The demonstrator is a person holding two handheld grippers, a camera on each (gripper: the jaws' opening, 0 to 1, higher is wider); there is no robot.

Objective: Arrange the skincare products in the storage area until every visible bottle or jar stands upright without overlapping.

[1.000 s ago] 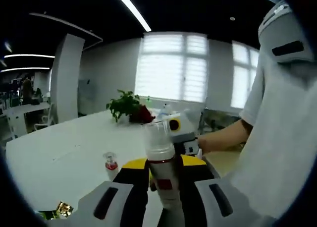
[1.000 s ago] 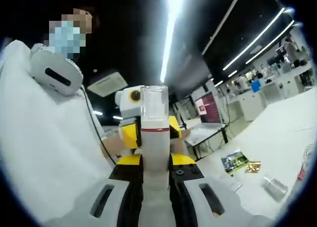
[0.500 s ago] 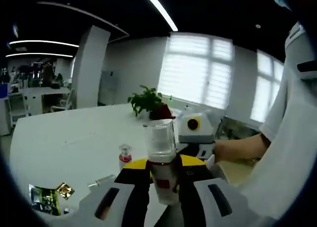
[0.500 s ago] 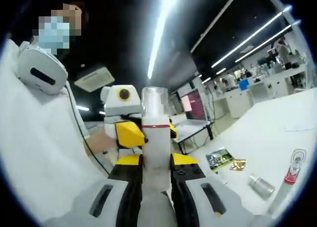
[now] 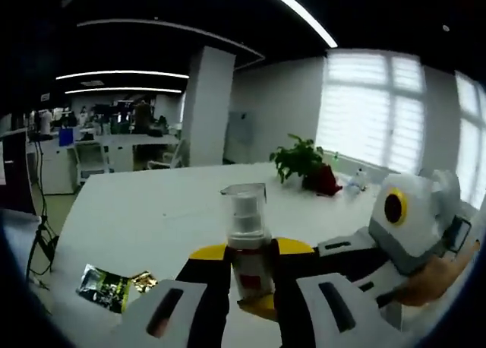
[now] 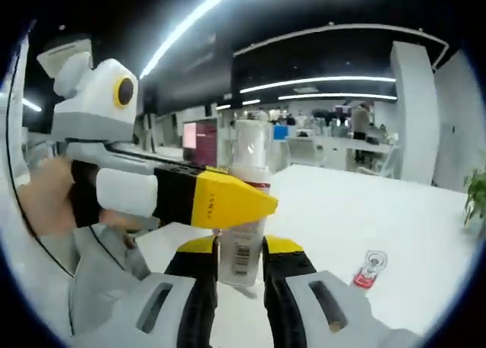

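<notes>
A white pump bottle with a clear cap and a red label stands upright between the jaws of my left gripper, which is shut on it. In the left gripper view the right gripper reaches in from the right, level with the bottle's base. In the right gripper view the same bottle, barcode side showing, sits between the jaws of my right gripper, also shut on it. The left gripper comes in from the left, its yellow jaw lying across the bottle's front. A small red-banded bottle lies on the white table.
Green and gold foil sachets lie on the white table at the lower left. A potted plant stands at the table's far side. A hand holds the left gripper. Office desks and a pillar stand behind.
Both cameras have swung round, so the person's torso has left both views. The bottle stays held between both grippers. The left gripper now looms larger, lying across the bottle in the right gripper view.
</notes>
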